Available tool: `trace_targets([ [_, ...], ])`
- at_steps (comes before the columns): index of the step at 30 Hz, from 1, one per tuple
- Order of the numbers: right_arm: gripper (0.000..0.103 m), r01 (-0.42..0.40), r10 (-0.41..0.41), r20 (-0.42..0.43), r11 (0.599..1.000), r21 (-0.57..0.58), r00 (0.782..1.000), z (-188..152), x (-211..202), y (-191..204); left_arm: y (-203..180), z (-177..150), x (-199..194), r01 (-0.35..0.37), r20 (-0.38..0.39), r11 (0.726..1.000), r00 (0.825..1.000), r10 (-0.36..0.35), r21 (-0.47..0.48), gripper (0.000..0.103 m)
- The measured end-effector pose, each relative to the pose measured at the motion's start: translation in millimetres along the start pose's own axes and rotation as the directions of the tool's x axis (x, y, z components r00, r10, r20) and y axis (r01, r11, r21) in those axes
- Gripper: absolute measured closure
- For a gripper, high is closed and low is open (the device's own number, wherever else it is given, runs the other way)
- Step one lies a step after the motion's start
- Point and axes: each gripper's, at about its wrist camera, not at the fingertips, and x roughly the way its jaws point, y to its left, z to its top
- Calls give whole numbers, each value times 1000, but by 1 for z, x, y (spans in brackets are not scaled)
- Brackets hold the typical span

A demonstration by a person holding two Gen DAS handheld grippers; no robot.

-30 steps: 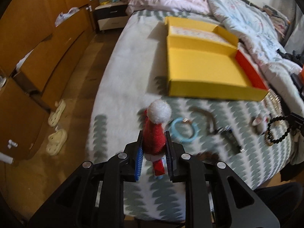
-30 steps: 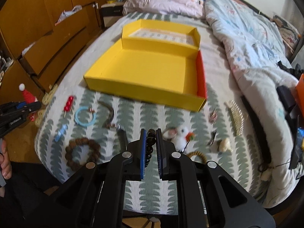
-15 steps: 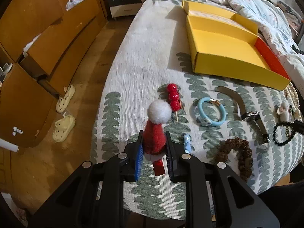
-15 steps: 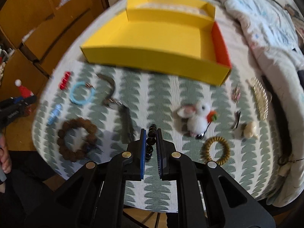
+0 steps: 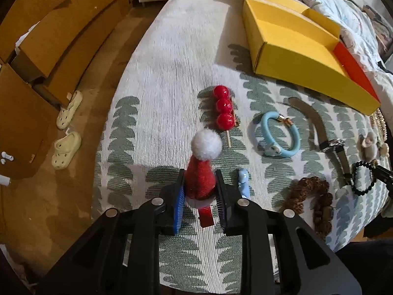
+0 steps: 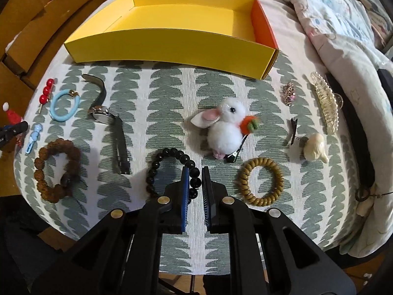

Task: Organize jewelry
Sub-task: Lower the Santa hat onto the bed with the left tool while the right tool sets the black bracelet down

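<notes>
Our left hand-held gripper [image 5: 199, 191] pinches the Santa-hat clip [image 5: 201, 169], held above the bed [image 5: 157, 103] well short of the yellow box [image 5: 294, 56]. Our right hand-held gripper [image 6: 195, 184] is clamped on the black bead bracelet [image 6: 169, 167], in front of the box, just beside the bunny clip [image 6: 224, 127].

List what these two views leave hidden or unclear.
- Left wrist view: the base of the Santa hat clip is covered by the left gripper.
- Left wrist view: the right gripper is cut off by the frame edge; only its tip shows.
- Right wrist view: part of the black bead bracelet sits behind the right gripper.
- Right wrist view: the far compartment floor of the yellow box is blocked by its divider wall.
</notes>
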Motion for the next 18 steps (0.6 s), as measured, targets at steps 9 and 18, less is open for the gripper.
trace_targets([
  [9, 86, -4, 4, 58, 1000, 5, 998, 4, -14, -1, -7, 2, -12, -26, 51, 999, 998, 25, 21, 49],
  [18, 85, 7, -10, 106, 1000, 28, 994, 1, -27, -9, -20, -4, -34, -23, 133, 998, 991, 15, 54, 41],
])
